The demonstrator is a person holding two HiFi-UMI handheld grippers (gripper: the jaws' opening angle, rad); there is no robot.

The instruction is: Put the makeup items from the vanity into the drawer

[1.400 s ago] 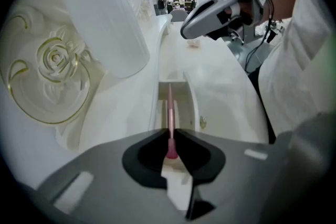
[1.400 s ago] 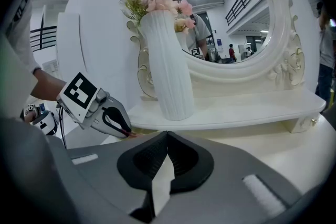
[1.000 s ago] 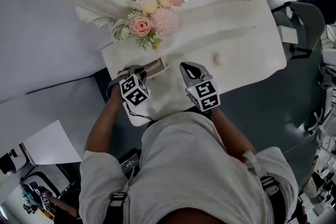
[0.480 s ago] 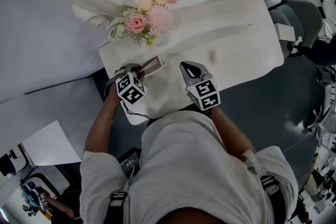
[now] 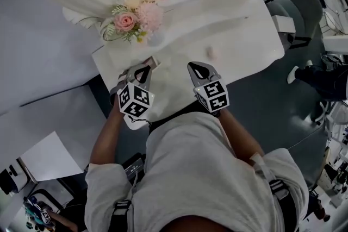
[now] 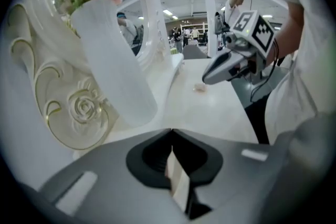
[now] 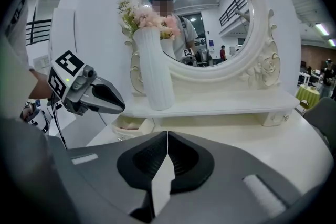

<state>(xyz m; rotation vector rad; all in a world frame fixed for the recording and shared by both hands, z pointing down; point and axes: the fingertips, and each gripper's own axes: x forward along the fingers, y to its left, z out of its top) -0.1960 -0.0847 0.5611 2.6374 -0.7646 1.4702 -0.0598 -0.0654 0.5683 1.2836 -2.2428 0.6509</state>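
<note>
Left gripper [image 5: 143, 70] has lifted off the drawer [image 7: 128, 124] (jaws just closed, empty).

The head view looks steeply down over the person's chest onto the surface [image 5: 247, 24]. The left gripper view sits low, with the vase [image 6: 113, 60] close on its left, and faces across to the right hand-held gripper [image 6: 208, 78]. The right gripper view faces the mirror [image 7: 210, 13], with the left hand-held gripper [image 7: 119, 105] to its left. Both gripper views share the vase.

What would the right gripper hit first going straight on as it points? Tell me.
Most likely the vanity top, just beyond the right gripper's shut jaws; the raised shelf and white vase stand farther back. Depth is hard to judge.
</note>
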